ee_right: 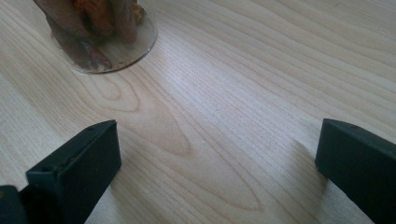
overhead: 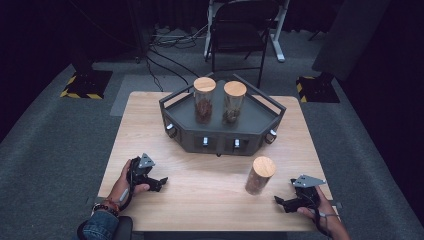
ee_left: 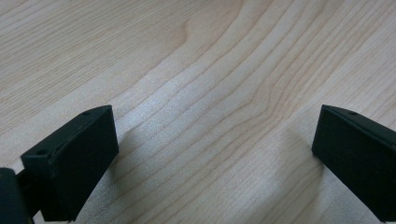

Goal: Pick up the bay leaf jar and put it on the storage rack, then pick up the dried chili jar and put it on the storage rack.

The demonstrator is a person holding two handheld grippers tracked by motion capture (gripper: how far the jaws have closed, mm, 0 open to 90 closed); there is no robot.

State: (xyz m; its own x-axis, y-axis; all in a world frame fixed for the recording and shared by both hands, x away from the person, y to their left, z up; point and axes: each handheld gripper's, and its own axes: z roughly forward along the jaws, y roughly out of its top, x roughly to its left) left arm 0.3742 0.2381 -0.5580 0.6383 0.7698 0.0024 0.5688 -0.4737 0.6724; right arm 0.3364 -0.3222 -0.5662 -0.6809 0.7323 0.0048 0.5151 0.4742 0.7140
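High view: jars 3 – tray [overhead: 270, 112] 2, table [overhead: 200, 195] 1 [overhead: 260, 175] | both grippers' jaws released, empty

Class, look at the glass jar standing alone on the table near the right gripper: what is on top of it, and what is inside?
A round wooden lid caps the jar. Through the glass, brownish-orange pieces show in the right gripper view; what they are cannot be told, and the lid hides the opening.
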